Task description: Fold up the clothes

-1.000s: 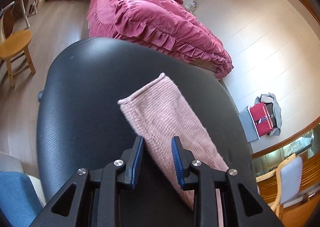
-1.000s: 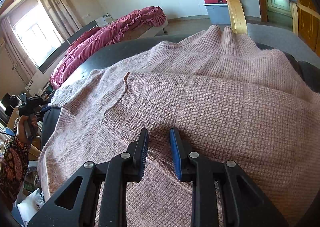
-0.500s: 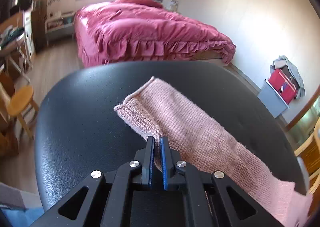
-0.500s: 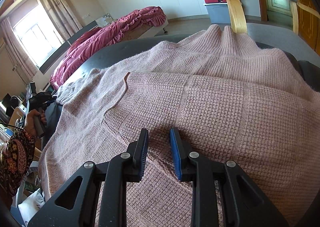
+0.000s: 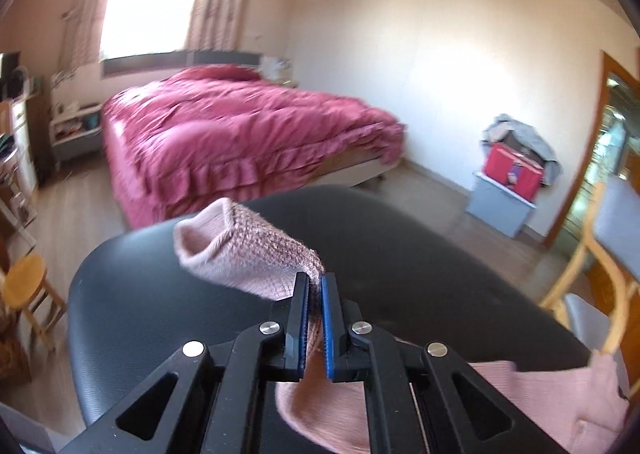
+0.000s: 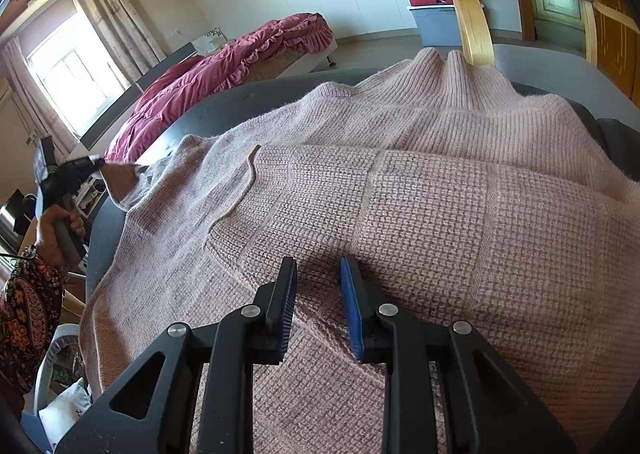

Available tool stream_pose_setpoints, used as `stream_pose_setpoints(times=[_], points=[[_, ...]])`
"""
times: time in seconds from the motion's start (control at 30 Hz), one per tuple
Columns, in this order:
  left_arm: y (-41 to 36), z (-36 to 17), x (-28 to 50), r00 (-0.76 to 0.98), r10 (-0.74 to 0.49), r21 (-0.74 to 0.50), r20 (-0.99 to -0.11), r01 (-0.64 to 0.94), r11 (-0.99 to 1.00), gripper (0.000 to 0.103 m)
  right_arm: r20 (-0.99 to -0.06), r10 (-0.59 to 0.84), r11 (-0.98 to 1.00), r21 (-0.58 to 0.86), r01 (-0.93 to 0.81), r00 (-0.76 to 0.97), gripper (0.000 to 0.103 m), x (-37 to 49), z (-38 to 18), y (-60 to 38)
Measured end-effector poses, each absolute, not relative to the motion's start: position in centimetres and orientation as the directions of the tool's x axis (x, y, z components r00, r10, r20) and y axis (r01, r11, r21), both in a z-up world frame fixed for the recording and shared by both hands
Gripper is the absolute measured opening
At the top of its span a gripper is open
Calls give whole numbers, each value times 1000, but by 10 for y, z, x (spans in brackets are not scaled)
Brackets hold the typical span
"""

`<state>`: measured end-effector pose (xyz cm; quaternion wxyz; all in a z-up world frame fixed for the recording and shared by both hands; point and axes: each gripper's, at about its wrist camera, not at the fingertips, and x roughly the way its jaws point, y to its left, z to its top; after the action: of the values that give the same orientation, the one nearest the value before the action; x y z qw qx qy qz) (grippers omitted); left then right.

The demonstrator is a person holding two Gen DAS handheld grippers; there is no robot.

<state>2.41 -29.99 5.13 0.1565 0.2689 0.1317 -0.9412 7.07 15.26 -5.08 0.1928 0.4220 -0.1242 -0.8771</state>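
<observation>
A black, leather-grained worktop (image 5: 420,254) fills the lower half of the left wrist frame. In the right wrist frame, 1 pink knitted sweater (image 6: 420,194) lies spread on it, covering the centre and right.

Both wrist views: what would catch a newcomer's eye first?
The pink knit sweater, spread over the black table and filling the right wrist view under the open right tool. Next, its sleeve, lifted off the table and pinched in the left tool. Behind, a crimson-covered bed under the bright window.
</observation>
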Motion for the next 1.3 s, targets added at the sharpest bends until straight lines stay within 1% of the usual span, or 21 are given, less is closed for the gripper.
stream_pose_setpoints(times=[0.3,0.37,0.4,0.43,0.57,0.7,0.8,1.03,1.23,1.3], points=[[-205,97,32,-888,-92,-100,-451,152,-983,5,-675,-472,-877,421,230,-567,25,70,-50,159],[-184,107,34,-900,-59,-83,-431,104,-991,5,-668,-482,-872,428,237,-567,30,71,-49,158],[-174,112,35,-906,-42,-73,-421,80,-994,5,-663,-487,-870,430,243,-568,35,72,-47,158],[-163,117,36,-911,-27,-62,-412,58,-996,5,-659,-492,-867,431,250,-569,38,73,-46,157],[-111,119,42,-917,24,-4,-399,-24,-1000,5,-648,-493,-866,433,252,-580,38,75,-44,157],[-61,114,49,-906,98,5,-411,-109,-994,5,-619,-472,-867,454,204,-627,39,78,-38,170],[-29,109,58,-897,149,10,-416,-168,-986,5,-592,-422,-875,465,137,-687,43,82,-32,185],[23,83,76,-856,235,24,-460,-277,-961,5,-520,-364,-837,546,26,-773,44,90,-25,224],[66,61,92,-813,303,32,-498,-366,-930,5,-518,-364,-813,582,-7,-774,44,89,-29,236],[77,53,96,-803,307,55,-511,-387,-920,5,-520,-370,-807,591,-11,-770,44,89,-32,237]])
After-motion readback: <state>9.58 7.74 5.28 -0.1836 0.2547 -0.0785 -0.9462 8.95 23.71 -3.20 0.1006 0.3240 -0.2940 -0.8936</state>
